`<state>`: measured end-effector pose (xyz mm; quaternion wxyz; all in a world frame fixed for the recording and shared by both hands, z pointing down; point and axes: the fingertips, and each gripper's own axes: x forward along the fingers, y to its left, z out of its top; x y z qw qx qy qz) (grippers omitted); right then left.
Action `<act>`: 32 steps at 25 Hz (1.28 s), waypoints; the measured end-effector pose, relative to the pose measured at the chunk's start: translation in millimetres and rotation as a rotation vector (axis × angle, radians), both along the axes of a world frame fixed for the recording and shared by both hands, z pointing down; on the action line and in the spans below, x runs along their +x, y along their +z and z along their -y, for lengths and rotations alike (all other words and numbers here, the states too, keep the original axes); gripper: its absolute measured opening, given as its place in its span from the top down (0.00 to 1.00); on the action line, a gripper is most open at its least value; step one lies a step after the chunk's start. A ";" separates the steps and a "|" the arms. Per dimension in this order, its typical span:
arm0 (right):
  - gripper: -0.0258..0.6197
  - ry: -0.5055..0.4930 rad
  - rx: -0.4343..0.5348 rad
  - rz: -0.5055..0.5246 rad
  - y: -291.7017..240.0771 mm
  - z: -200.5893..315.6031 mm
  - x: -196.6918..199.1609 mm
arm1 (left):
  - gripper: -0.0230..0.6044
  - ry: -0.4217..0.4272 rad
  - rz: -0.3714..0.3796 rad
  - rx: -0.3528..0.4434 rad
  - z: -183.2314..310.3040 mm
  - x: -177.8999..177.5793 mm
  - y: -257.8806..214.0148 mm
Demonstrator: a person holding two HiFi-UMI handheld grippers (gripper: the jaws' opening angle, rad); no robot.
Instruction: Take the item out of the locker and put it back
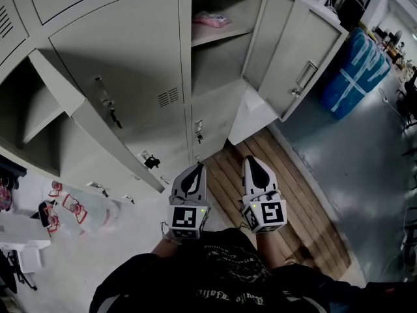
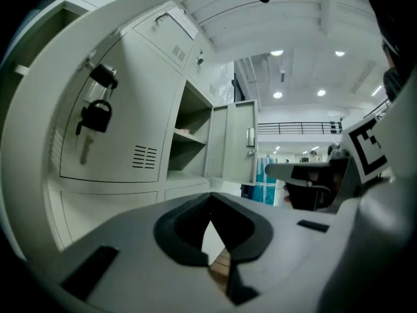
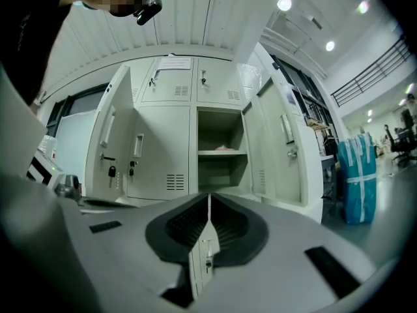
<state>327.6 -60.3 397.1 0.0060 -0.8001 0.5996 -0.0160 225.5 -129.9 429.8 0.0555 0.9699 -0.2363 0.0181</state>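
Your left gripper [image 1: 195, 167] [image 2: 211, 207] has its jaws together: in the left gripper view the ribbed black pads meet at the tips and hold nothing. Your right gripper [image 1: 255, 159] [image 3: 208, 204] is likewise closed and empty, its pads joined along a straight seam. Both have smooth, light grey moulded shells. Each carries a white marker cube [image 1: 187, 217] printed with black square patterns. Both sit at the lower centre of the head view.

Below the right gripper lies a brown wooden slatted platform [image 1: 280, 201].

Ahead stands the bank of pale grey sheet-metal lockers [image 1: 130, 57]. One compartment at the top centre of the head view is open. Its flat door [image 1: 300, 57] is swung out to the right, and the door has a recessed handle.

The task item is a small pink, soft-looking object [image 1: 212, 19] [image 3: 225, 148]. It rests on the upper shelf [image 1: 225, 34] inside that open compartment, well apart from both grippers.

The closed door to the left has a set of louvred vent slots [image 1: 168, 97]. A black padlock with a hanging key [image 2: 96, 116] shows at the left of the left gripper view.

A blue sack with white bands [image 1: 361, 67] stands at the upper right on the glossy dark floor. A clear plastic bag with red print [image 1: 78, 210] lies at the lower left.

Lettering on your black shirt [image 1: 221, 272] is too blurred to read.
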 end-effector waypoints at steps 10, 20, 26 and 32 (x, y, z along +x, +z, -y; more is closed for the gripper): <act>0.95 -0.032 0.028 -0.069 -50.8 60.7 35.1 | 0.95 0.021 0.014 0.004 17.7 11.7 -0.9; 0.81 -0.127 0.075 -0.147 -126.0 135.0 75.9 | 0.95 -0.048 0.021 0.018 43.1 30.7 -7.0; 0.76 -0.162 0.065 -0.190 -152.4 175.4 96.0 | 0.95 -0.097 0.018 0.026 57.7 41.6 -12.0; 0.74 -0.190 0.067 -0.205 -169.5 207.8 113.9 | 0.95 -0.134 0.055 0.050 64.4 49.1 -14.4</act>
